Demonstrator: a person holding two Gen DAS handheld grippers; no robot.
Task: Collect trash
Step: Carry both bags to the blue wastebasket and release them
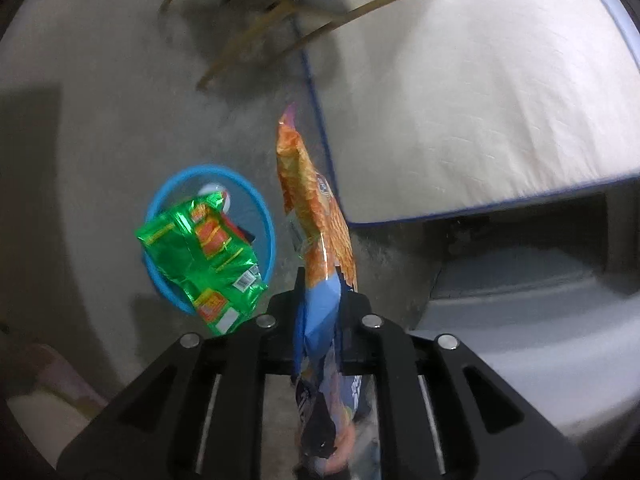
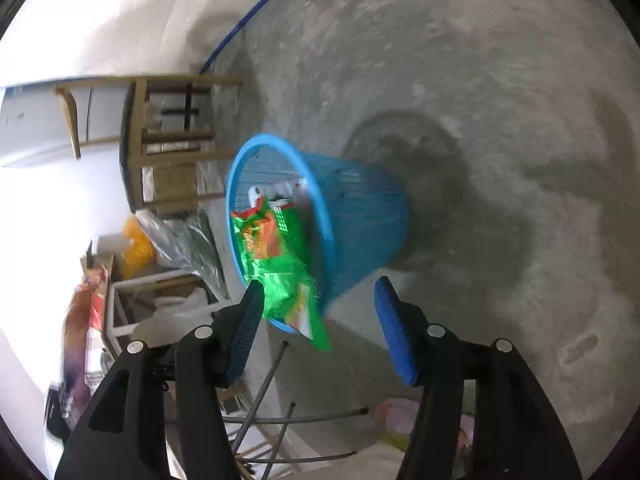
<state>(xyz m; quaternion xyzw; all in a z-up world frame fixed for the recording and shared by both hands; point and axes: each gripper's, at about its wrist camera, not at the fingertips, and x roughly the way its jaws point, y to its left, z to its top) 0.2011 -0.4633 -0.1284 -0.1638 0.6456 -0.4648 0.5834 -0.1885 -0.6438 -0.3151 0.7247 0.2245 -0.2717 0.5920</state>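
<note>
My left gripper (image 1: 320,300) is shut on an orange and blue snack bag (image 1: 316,216) that stands up between its fingers. A green snack wrapper (image 1: 204,256) hangs in the air over the blue mesh trash basket (image 1: 264,216) on the concrete floor. In the right wrist view the same green wrapper (image 2: 280,264) is at the mouth of the basket (image 2: 360,216), loose between my fingers. My right gripper (image 2: 316,320) is open, its blue pads apart on either side of the wrapper's lower end. Other wrappers lie inside the basket.
A mattress with a blue edge (image 1: 480,112) lies right of the basket. A wooden chair (image 1: 280,12) stands behind it, also in the right wrist view (image 2: 160,144). Boxes and plastic bags (image 2: 152,256) sit by the wall. Thin metal legs (image 2: 272,412) cross below my right gripper.
</note>
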